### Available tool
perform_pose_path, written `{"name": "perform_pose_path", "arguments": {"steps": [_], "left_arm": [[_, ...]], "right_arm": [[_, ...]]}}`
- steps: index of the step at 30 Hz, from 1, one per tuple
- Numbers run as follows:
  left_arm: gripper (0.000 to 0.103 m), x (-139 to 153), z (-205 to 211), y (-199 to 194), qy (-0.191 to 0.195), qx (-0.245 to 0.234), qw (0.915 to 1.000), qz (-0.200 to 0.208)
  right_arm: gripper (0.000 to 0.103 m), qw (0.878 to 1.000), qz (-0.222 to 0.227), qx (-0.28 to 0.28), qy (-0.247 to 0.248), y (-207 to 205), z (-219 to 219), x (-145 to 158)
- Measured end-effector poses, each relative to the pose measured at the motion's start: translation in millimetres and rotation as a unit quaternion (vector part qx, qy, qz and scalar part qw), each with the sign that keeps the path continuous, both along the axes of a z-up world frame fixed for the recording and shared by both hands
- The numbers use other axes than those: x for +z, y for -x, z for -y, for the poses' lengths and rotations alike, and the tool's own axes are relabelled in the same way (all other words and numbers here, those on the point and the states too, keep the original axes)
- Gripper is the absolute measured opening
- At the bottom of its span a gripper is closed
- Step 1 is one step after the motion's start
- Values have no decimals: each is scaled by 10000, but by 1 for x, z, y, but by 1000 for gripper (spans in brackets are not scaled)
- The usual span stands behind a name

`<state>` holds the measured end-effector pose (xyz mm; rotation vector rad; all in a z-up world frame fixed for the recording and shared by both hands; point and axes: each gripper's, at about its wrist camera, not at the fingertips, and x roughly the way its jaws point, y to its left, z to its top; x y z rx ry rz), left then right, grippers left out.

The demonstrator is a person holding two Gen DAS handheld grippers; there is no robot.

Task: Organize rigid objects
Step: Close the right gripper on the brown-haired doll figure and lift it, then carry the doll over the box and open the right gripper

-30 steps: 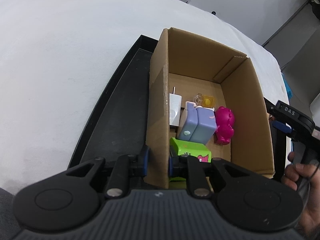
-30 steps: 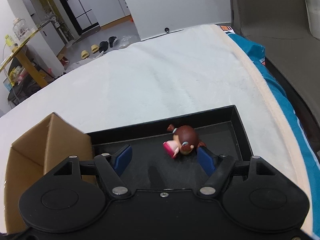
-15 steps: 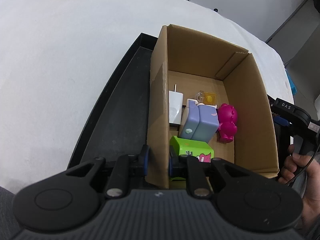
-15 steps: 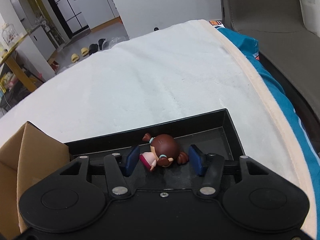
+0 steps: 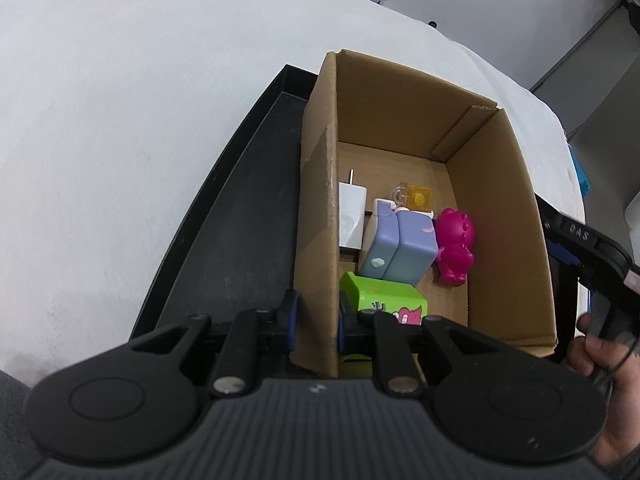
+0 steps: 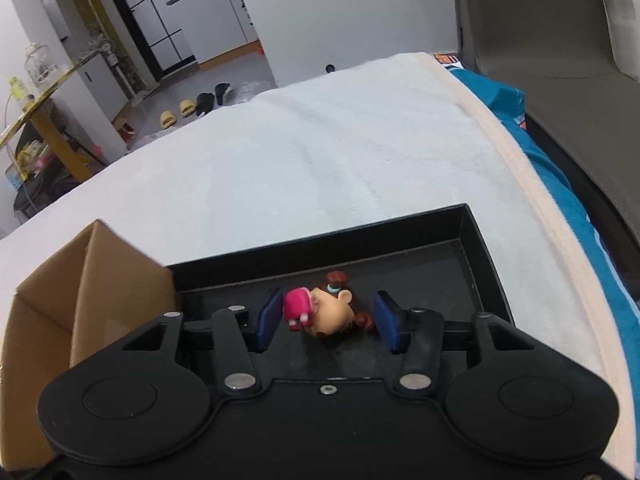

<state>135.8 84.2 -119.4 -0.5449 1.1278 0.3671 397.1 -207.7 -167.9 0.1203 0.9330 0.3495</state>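
A cardboard box (image 5: pixel 500 208) stands in a black tray (image 5: pixel 240 216) on a white cloth. It holds a white charger (image 5: pixel 352 216), a lilac block toy (image 5: pixel 400 252), a magenta figure (image 5: pixel 454 248), a green box toy (image 5: pixel 380 300) and a yellow clear piece (image 5: pixel 418 196). My left gripper (image 5: pixel 314 320) is shut on the box's left wall. My right gripper (image 6: pixel 328 320) is part open around a small doll (image 6: pixel 324 312) with brown hair and a pink dress, lying in the tray (image 6: pixel 472 248). The left pad touches the dress; the right pad stands apart.
The box's corner (image 6: pixel 92 280) stands left of my right gripper. A teal cloth (image 6: pixel 560 168) and a grey chair (image 6: pixel 560 40) are at the right beyond the cloth's edge. The right gripper's body and hand (image 5: pixel 600 280) show past the box.
My right gripper has moved onto the doll and its jaws have narrowed around it. The doll has rolled face up. The left gripper keeps its hold on the box wall.
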Motion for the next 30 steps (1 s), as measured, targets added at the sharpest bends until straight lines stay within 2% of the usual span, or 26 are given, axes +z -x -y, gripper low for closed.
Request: {"name": "perform_pose_path", "arguments": {"steps": [11,16,30], "left_arm": [[17,1,1,3,-7,-76,10000,44],[17,1,1,0,-14,-117,9999,59],[18,-1,-7,-2,98,-23,9999,97]], "right_arm": [[37,9996,60,190,210,29,7,18],[37,9982,235,469,300,55,1,33],[37,9929,741,923,128,117,-27,84]]}}
